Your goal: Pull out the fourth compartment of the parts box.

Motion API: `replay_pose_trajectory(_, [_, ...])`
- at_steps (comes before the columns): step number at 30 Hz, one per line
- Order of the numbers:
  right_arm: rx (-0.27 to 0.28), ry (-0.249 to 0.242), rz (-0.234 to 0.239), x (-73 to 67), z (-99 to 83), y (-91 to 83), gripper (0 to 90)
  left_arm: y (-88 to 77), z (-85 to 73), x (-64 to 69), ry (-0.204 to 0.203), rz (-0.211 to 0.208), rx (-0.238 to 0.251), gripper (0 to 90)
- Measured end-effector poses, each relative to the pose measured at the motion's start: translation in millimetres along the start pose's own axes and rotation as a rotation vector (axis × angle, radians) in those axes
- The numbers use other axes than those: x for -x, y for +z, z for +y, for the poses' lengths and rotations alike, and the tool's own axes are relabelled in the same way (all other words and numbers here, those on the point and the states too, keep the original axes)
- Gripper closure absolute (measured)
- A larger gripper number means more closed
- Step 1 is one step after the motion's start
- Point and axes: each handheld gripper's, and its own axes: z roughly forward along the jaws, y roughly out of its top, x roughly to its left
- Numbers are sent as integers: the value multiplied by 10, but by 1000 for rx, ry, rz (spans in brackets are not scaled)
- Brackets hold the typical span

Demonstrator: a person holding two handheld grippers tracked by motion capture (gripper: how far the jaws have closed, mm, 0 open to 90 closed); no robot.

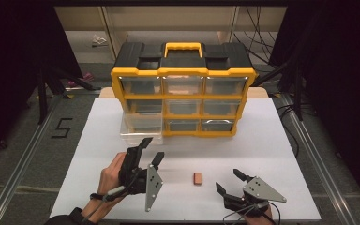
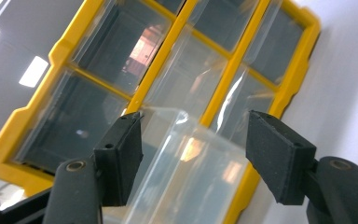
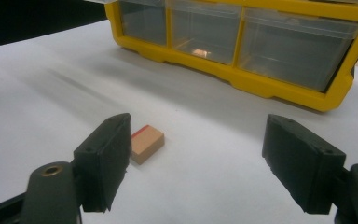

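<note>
The high view looks forward and down from above the person's side, taking in the whole white desk and the yellow drawer cabinet at its far end. The left gripper view sits close to that cabinet, rolled sideways. The right gripper view looks low across the desk toward the cabinet, which all three views share.

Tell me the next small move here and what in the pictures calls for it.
Probably bring the right gripper forward over the small brown block and close on it. Its jaws stand open and empty, the block lies loose on the white table just ahead, and the bottom-left clear drawer of the yellow organizer already stands pulled out, with the left gripper open.
</note>
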Motion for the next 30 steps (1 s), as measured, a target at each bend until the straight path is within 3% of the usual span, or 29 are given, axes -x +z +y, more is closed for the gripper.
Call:
replay_pose_trajectory(6, [0,1,0,-1,1,-1,248,-3,87,53,-108,-45,26,334])
replay_pose_trajectory(23, [2,2,2,1,1,-1,248,19,212,252,-256,-154,52,291])
replay_pose_trajectory(28, [2,2,3,3,1,-1,248,39,210,270,-313,-190,52,279])
replay_pose_trajectory(30, [1,3,2,4,2,-4,248,58,211,294,-352,-222,42,272])
